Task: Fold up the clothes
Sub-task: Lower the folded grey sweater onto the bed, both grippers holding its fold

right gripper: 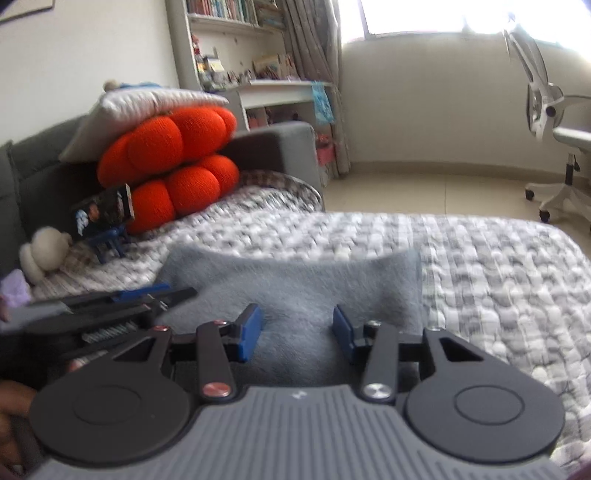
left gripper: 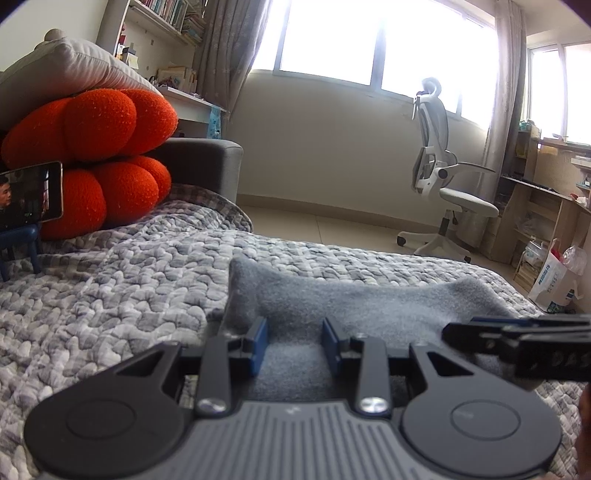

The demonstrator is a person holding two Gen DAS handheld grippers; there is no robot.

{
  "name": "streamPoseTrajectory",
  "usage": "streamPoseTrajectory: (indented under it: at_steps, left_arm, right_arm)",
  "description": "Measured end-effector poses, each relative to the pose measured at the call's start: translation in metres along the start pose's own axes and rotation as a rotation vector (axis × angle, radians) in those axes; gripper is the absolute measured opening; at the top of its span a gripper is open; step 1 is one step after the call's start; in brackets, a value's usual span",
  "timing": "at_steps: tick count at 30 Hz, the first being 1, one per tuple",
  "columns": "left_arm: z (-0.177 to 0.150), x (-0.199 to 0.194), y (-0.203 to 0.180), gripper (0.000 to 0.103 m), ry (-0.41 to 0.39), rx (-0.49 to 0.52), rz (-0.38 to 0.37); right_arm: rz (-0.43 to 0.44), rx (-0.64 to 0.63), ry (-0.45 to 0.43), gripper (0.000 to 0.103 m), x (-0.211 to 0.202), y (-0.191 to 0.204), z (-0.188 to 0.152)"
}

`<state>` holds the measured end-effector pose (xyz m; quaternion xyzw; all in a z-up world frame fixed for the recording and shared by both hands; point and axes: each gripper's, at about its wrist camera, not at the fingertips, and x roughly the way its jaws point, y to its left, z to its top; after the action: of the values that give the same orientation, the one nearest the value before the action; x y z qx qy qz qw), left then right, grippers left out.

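Left wrist view: both claws (left gripper: 294, 341) (right gripper: 298, 330) part-open, unclamped, over grey fleece garment (left gripper: 351, 299).

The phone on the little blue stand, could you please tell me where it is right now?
In the left wrist view the phone stands at the far left on the quilted bedspread, directly in front of the orange cushion; the right wrist view shows it left of the grey cloth.

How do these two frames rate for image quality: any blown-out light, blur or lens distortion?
Left wrist view: windows blown out to white, strong fisheye bending at the edges, grey garment and quilt fairly sharp. Right wrist view: softer throughout, the quilt smeared as if by motion, window also overexposed, dark vignette in the corners.
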<state>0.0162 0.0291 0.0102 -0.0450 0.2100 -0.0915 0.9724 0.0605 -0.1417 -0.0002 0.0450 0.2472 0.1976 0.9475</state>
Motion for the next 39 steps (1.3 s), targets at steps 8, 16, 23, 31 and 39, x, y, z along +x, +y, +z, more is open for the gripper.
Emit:
streamPoseTrajectory:
  at_steps: [8,16,23,31,39]
  left_arm:
    - [0.000,0.000,-0.001,0.035,-0.002,0.004,0.001]
    - [0.000,0.000,-0.001,0.035,-0.003,0.004,0.002]
    - [0.000,0.000,-0.001,0.035,-0.003,0.010,0.006]
    - [0.002,0.000,0.000,0.036,-0.002,0.010,0.003]
    - [0.005,-0.001,-0.001,0.039,0.000,0.008,-0.005]
  right_arm:
    - [0.007,-0.008,-0.027,0.047,0.003,-0.003,-0.009]
    - [0.028,0.025,-0.033,0.047,0.004,-0.008,-0.010]
    - [0.035,0.036,-0.037,0.047,0.003,-0.010,-0.011]
    - [0.053,0.064,-0.039,0.047,0.003,-0.014,-0.012]
    - [0.061,0.073,-0.040,0.047,0.002,-0.016,-0.012]
